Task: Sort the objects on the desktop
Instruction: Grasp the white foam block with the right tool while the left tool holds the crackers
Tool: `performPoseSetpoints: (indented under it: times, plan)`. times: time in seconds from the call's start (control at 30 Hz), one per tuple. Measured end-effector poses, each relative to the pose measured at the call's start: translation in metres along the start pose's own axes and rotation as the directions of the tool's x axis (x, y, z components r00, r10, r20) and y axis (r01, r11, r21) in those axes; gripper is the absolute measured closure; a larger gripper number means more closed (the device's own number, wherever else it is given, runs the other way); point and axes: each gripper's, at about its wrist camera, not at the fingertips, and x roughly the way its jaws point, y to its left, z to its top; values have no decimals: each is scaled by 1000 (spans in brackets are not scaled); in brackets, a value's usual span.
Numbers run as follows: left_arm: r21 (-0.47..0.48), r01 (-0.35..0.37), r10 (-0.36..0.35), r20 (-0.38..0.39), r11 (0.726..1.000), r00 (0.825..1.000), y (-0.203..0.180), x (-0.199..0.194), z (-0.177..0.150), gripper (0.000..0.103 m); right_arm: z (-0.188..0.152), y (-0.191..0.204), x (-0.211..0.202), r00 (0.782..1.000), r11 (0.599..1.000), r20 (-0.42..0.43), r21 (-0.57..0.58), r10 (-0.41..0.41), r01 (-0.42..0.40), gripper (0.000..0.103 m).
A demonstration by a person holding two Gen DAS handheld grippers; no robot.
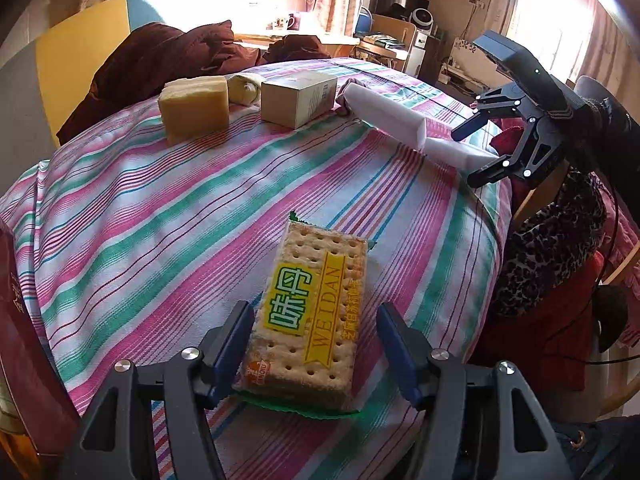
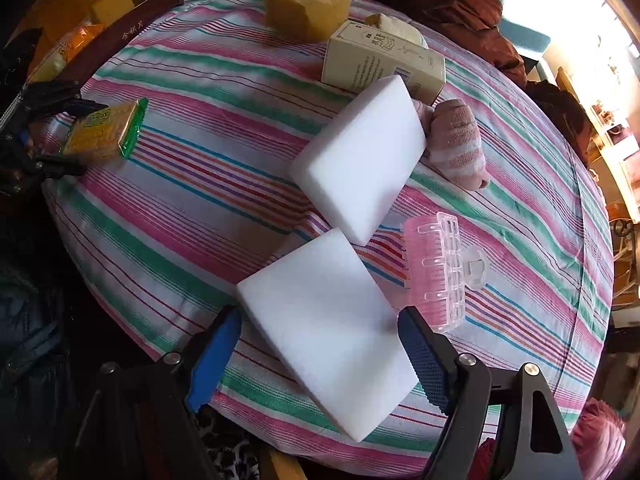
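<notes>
A: Left tool (image 1: 314, 354) spread wide around the cracker pack (image 1: 308, 312), pads not touching; pack lies on the counter (image 1: 160, 216).

B: Right tool (image 2: 320, 356) likewise spread, straddling the near white sponge (image 2: 324, 332). Items scattered, no grouping evident (stage unclear).

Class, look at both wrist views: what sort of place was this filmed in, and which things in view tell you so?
Most likely a lived-in home room, not a lab. The table wears a striped cloth, mugs sit on a sunlit desk by curtained windows, and a small fan and clothing clutter the background.
</notes>
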Motion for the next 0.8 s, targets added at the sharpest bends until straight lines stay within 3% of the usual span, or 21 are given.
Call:
performPoseSetpoints:
  times: [0.3, 0.47, 0.67, 0.8]
  plan:
    - [9, -25, 25, -6, 1000, 1000, -4, 1, 0, 38, -5, 2, 0, 1000, 1000, -29, -21, 9, -9, 21]
    - [6, -30, 30, -6, 1000, 1000, -4, 1, 0, 38, -9, 4, -2, 999, 1000, -38, -28, 8, -9, 26]
    - [-28, -24, 25, 12, 999, 1000, -1, 0, -1, 38, -21, 17, -19, 998, 998, 16, 18, -67, 67, 30]
    - [-59, -30, 32, 35, 998, 999, 3, -3, -3, 48, -28, 26, -31, 992, 991, 63, 84, -114, 108, 31]
